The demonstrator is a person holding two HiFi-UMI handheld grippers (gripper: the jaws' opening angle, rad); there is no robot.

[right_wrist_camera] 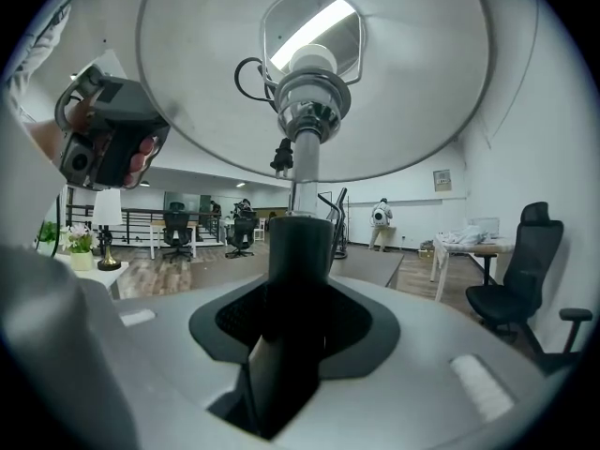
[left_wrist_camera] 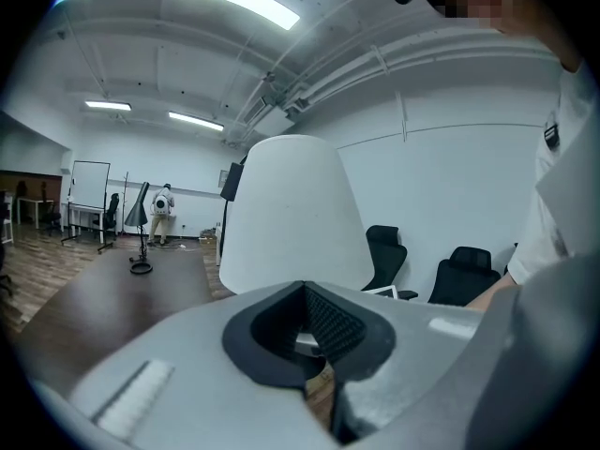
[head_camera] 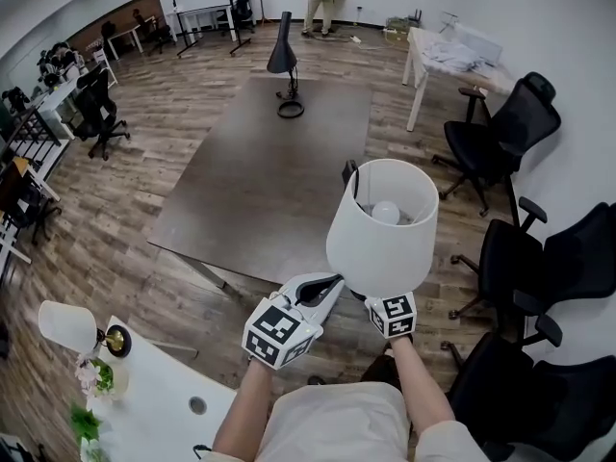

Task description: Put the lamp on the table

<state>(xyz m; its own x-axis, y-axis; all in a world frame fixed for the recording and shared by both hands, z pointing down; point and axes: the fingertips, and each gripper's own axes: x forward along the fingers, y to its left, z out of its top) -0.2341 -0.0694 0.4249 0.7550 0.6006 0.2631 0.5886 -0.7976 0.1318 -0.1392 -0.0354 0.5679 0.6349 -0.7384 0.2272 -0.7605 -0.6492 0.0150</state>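
Holding white-shaded, black-stemmed lamp point(head_camera: 383, 229) aloft: your right gripper point(right_wrist_camera: 298, 270) is clamped on its stem. Left gripper point(left_wrist_camera: 307, 331) sits just beside, jaws together, empty. Large dark-brown table point(head_camera: 260, 181) lies ahead; set-down not yet done.

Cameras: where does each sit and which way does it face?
Head view: on the person's head, looking steeply down at the lamp, dark table and forearms.
Left gripper view: on the left gripper, facing across the room past the shade; a sleeve at right.
Right gripper view: on the right gripper, looking up the stem into the shade; left gripper at upper left.
Shared: all three show the shade.
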